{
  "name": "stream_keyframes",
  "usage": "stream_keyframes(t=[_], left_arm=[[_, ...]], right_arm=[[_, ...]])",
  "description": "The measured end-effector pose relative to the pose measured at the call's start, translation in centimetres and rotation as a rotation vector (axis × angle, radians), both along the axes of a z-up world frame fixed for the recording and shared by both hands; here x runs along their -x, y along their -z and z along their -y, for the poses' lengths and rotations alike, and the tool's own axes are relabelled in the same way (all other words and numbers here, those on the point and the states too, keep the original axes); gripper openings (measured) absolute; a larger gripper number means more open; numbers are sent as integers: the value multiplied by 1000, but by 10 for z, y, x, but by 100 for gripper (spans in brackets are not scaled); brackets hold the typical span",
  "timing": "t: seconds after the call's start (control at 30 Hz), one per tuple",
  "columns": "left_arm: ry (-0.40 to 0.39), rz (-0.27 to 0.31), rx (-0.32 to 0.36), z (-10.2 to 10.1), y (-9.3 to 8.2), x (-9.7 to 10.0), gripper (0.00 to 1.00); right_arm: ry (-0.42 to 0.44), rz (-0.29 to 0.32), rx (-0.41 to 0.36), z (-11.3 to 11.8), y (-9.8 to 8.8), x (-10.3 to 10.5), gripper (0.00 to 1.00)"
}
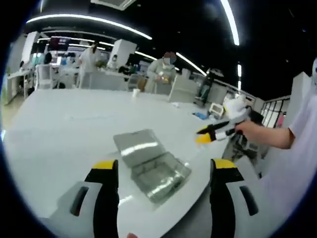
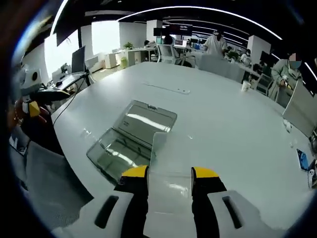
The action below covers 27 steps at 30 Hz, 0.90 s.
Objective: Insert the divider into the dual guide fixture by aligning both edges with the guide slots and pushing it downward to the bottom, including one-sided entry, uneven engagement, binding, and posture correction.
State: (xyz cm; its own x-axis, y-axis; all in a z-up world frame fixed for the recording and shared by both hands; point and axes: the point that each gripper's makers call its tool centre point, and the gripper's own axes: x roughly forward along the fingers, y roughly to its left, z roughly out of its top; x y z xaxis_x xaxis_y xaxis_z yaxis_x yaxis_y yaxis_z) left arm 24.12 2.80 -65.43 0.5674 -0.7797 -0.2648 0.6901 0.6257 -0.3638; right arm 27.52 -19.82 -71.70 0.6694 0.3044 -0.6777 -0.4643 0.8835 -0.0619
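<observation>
White tabletop [image 2: 223, 129] stretches across an open office. Right gripper [image 2: 170, 177] fingers pinch the clear divider [image 2: 166, 158], upright, beside the open transparent fixture [image 2: 131, 136] near the tabletop's front edge. Left gripper [image 1: 166, 171] fingers spread wide, empty, fixture [image 1: 151, 166] between them.

clear hinged fixture box [image 1: 151, 166]: 1 | clear divider sheet [image 2: 167, 163]: 1 | grippers: 2, left [image 1: 163, 171], right [image 2: 169, 174] | white table [image 2: 223, 124]: 1 | cup [image 1: 135, 92]: 1
</observation>
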Motion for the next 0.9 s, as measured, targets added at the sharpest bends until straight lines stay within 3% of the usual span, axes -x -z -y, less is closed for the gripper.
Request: stream_keyframes(t=[0.23, 0.43, 0.67, 0.9], left_arm=[[32, -41, 33, 22, 10, 2, 63], [61, -62, 108, 45, 0, 2, 57], [102, -98, 134, 69, 6, 3, 50], [122, -141, 183, 81, 7, 5, 43]], right_arm=[[-85, 54, 17, -22, -16, 8, 30], [-162, 111, 26, -48, -34, 17, 30], [-239, 143, 46, -72, -39, 27, 30], [-288, 167, 50, -85, -46, 35, 30]])
